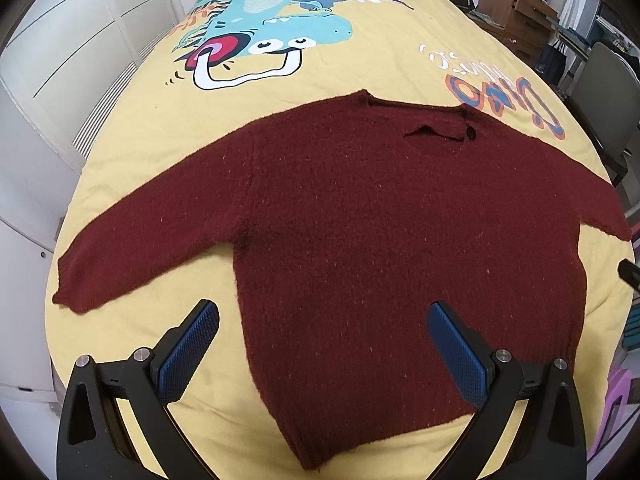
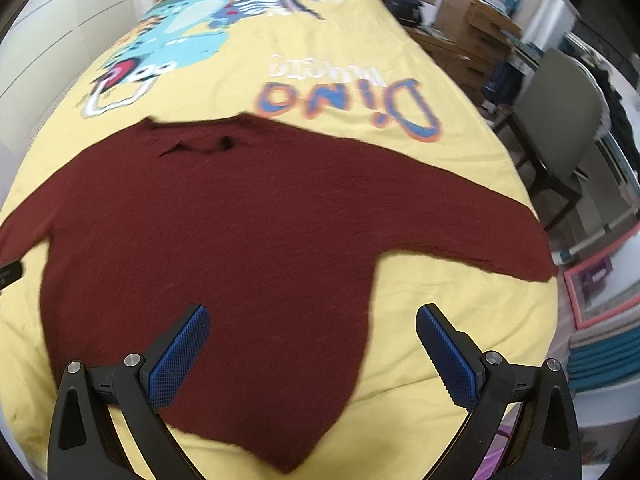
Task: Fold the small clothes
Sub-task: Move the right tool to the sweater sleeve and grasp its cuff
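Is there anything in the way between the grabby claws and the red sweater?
No, nothing visible. The dark red knitted sweater lies flat on the yellow dinosaur bedspread. The left gripper and right gripper are both open right above its bottom edge.

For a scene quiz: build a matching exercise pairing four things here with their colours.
Things:
1. sweater
2. bedspread
3. gripper pads
4. chair

Colours:
A. blue
B. grey-green
C. dark red
D. yellow

Pairs: 1-C, 2-D, 3-A, 4-B
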